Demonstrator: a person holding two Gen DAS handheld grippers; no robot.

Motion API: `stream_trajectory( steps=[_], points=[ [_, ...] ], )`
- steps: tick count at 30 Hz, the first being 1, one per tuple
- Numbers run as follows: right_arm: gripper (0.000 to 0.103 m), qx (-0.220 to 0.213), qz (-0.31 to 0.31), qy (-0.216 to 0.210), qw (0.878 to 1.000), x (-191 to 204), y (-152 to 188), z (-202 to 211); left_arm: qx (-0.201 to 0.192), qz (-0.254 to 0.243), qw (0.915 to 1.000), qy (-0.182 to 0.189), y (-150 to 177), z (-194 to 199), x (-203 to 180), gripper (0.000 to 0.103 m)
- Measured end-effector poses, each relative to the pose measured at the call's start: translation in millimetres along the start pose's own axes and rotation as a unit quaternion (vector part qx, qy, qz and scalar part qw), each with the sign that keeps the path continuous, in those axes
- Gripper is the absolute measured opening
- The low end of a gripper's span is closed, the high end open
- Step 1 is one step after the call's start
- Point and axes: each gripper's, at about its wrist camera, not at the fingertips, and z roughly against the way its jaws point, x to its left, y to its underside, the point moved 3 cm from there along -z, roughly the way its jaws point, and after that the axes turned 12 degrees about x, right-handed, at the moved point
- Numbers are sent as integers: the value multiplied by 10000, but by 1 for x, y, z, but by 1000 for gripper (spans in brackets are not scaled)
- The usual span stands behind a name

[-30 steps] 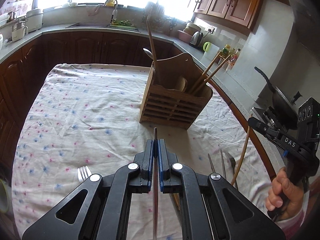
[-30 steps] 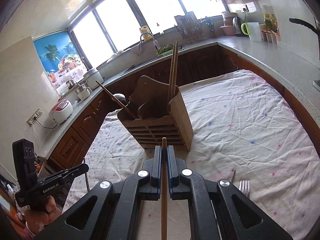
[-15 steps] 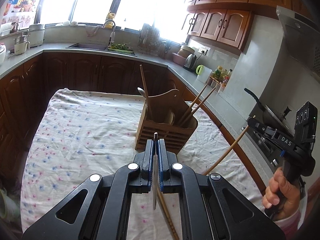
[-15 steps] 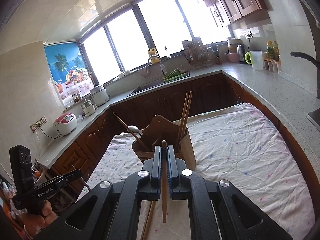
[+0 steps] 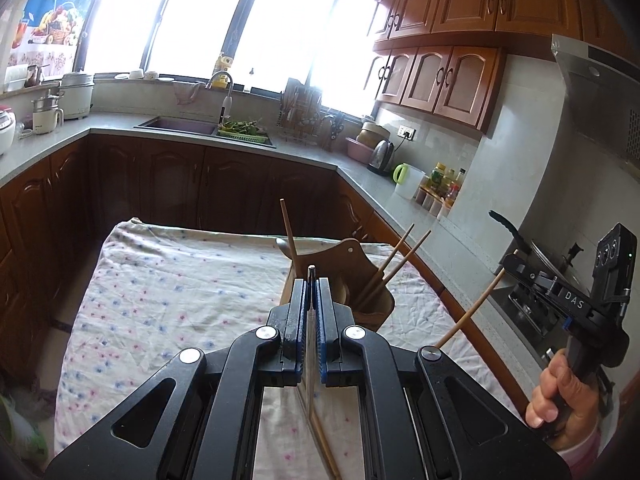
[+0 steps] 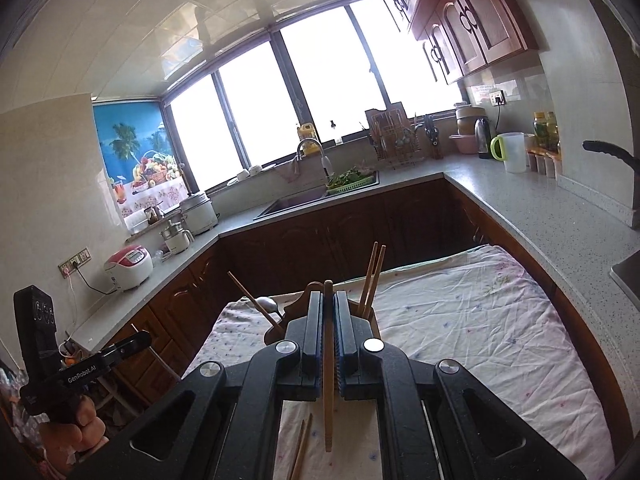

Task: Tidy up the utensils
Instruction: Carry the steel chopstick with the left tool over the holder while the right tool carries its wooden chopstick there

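Note:
My left gripper [image 5: 311, 285] is shut on a thin metal utensil [image 5: 309, 320], held lengthwise above the floral-clothed table [image 5: 180, 280]. Just beyond its tips stands the wooden utensil holder [image 5: 354, 254], which holds a chopstick pair [image 5: 396, 256], a single stick and a spoon. My right gripper [image 6: 328, 297] is shut on a wooden chopstick [image 6: 328, 380], with the holder [image 6: 274, 332] mostly hidden behind its fingers. Each gripper shows in the other's view: the right gripper [image 5: 509, 262] with its chopstick [image 5: 468, 312], and the left gripper [image 6: 140, 339] at far left.
A loose chopstick [image 5: 324, 440] lies on the cloth beneath the grippers. Countertops wrap round the table, with a sink [image 5: 180, 125] at the back, a kettle [image 5: 382, 156] and a green-handled jug [image 5: 406, 178] to the right, and a wok [image 5: 532, 248] on the stove.
Both grippers have risen and tipped up with their utensils still held. The holder and table now sit lower in both views, and the forks on the cloth have dropped out of sight.

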Motion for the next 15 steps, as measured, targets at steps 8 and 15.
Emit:
stream_trajectory(
  steps=[8,15],
  points=[
    [5,-136,-37,1,9999,-3,-11,1,-136,-46,9999,-3,-13,-1,-5,3],
    [5,-342,-36,7,9994,-4,-30,3,-371,-115,9992,-4,-35,-2,-10,3]
  ],
)
